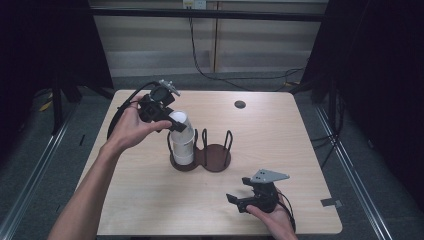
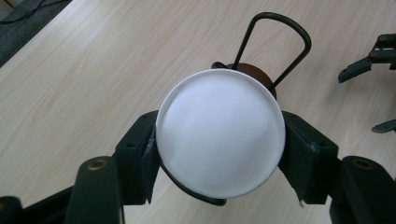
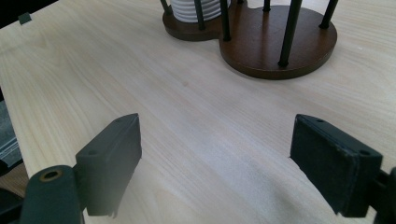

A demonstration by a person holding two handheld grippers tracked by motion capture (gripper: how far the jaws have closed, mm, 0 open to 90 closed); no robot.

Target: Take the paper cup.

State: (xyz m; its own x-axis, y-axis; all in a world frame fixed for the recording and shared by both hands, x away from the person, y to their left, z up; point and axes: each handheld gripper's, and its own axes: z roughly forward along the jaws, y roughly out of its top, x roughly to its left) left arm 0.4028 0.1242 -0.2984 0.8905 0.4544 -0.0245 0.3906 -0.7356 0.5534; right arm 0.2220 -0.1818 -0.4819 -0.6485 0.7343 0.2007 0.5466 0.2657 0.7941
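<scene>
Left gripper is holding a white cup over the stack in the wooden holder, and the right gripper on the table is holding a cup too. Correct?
Not quite. The right gripper holds nothing: the right gripper view shows bare table between its open fingers. The left gripper does hold the white cup over the holder.

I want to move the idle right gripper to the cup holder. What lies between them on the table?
Nothing: in the right gripper view, bare tabletop runs from the open right gripper to the holder's brown base.
</scene>
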